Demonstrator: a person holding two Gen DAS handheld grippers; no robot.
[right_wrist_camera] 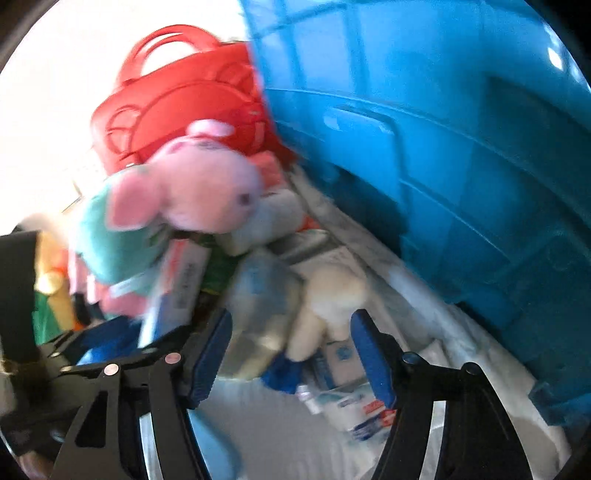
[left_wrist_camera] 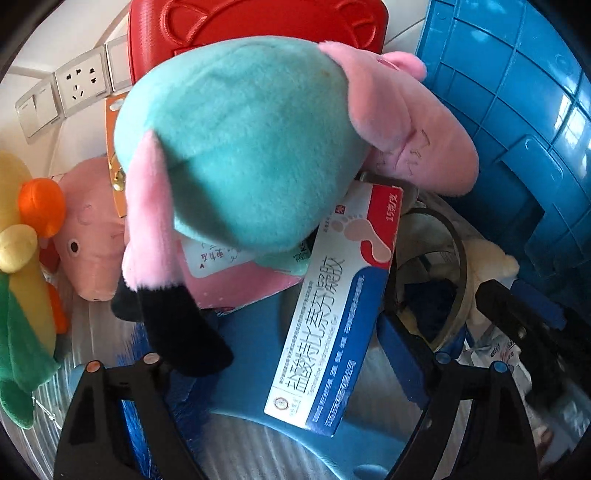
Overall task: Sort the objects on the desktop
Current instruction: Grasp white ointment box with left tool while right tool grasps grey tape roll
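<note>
- The left wrist view alone shows a white wall socket (left_wrist_camera: 79, 84), a second pink pig plush (left_wrist_camera: 92, 236) and a yellow-green stuffed toy (left_wrist_camera: 22, 258) at the left.
- A pink pig plush in a teal dress (left_wrist_camera: 240, 147) lies on top of the pile before a red embossed handbag (left_wrist_camera: 258, 26) and a blue ribbed plastic crate (left_wrist_camera: 517, 110).
- A white-blue medicine carton (left_wrist_camera: 332, 314) leans under it, with Chinese print and "15" on its red corner.
- Left gripper (left_wrist_camera: 291, 363): jaws wide, carton between them, untouched.
- The blurred right wrist view shows the right gripper (right_wrist_camera: 291, 354) half-open around a cream plush toy (right_wrist_camera: 332, 306); contact unclear.

White table (right_wrist_camera: 266, 435) (cluttered) bears toys, boxes, blue crate (right_wrist_camera: 461, 147).
</note>
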